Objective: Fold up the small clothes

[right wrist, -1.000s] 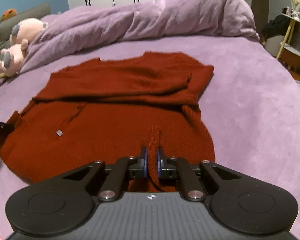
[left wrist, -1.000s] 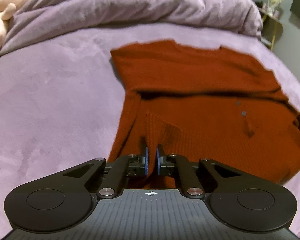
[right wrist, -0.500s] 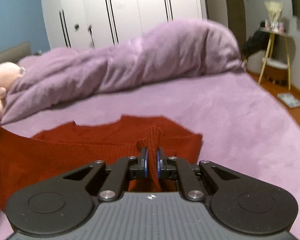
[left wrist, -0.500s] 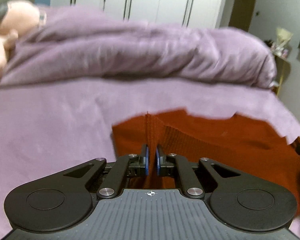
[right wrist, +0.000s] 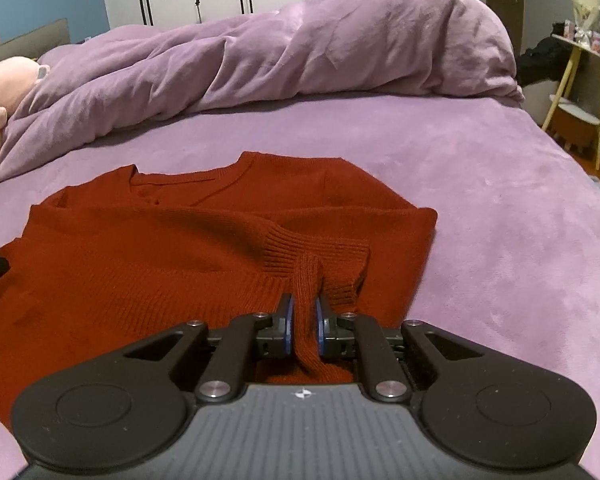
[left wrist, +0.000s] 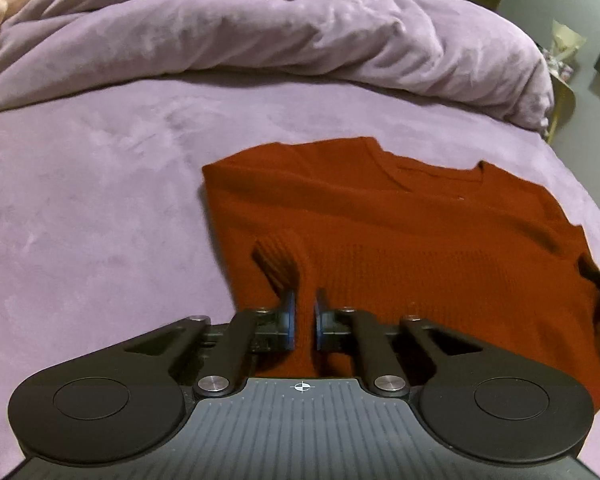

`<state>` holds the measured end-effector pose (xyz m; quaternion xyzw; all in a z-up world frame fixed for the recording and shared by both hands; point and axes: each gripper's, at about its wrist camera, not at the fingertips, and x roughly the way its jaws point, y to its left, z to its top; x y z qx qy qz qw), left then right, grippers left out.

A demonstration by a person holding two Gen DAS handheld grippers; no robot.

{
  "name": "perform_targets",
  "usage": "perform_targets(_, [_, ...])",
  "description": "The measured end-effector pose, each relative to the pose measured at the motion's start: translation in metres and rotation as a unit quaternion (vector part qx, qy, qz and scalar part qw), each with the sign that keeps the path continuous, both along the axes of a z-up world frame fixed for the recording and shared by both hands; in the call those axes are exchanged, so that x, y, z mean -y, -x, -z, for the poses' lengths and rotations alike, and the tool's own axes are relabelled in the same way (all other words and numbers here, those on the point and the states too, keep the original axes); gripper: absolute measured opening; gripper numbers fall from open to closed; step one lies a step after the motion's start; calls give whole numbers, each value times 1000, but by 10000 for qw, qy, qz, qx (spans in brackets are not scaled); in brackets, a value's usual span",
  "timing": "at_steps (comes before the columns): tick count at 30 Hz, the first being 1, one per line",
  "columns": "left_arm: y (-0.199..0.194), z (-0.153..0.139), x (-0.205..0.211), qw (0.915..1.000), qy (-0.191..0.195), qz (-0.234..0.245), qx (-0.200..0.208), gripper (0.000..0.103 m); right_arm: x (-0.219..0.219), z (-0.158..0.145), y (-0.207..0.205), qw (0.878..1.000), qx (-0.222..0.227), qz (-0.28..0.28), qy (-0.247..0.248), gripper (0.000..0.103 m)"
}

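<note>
The right gripper [right wrist: 304, 316] is closed down to a narrow slot on a ridge of ribbed hem belonging to the rust-red knitted sweater [right wrist: 148, 264], which runs up between its blue pads. The left gripper [left wrist: 303, 316] shows a slightly wider slot; red knit fills it and a ribbed fold rises just ahead, so it appears to pinch the hem too. The sweater lies on the purple plush bedspread [left wrist: 80, 200], its lower part doubled up towards the neckline, with the rumpled purple duvet [right wrist: 300, 40] well beyond. The risk is an uneven fold: if one gripper lets go first or drags back, the ribbed edge could bunch or slide askew on the plush surface.
</note>
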<state>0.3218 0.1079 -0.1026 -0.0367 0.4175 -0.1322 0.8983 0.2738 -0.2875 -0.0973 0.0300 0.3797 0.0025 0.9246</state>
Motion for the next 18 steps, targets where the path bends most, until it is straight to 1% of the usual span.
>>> perform_targets(3, [6, -12, 7, 9993, -255, 42, 288, 9, -4, -9, 8, 9997, 201, 1, 104, 7])
perform_targets(5, [7, -29, 11, 9980, -303, 78, 544, 9, -5, -23, 11, 9987, 442, -22, 252, 7])
perform_targets(7, [4, -49, 16, 9959, -332, 80, 833, 9, -2, -40, 8, 9975, 662, -10, 237, 7])
perform_targets(9, [-7, -68, 23, 9929, -429, 53, 1109, 9, 2, -56, -4, 9954, 915, 95, 260, 7])
perform_targets(12, [-33, -83, 39, 9841, -849, -59, 1561, 9, 6, -70, -34, 9920, 1170, 325, 334, 7])
perform_targets(15, [-61, -82, 53, 9785, -1075, -226, 1746, 9, 7, -71, -67, 9892, 1278, 511, 509, 7])
perform_targets(16, [-72, -77, 58, 9780, -1124, -313, 1730, 10, 6, -68, -78, 9883, 1295, 580, 556, 7])
perform_targets(18, [-90, -61, 67, 9785, -1244, -477, 1572, 10, 7, -58, -94, 9882, 1268, 687, 517, 7])
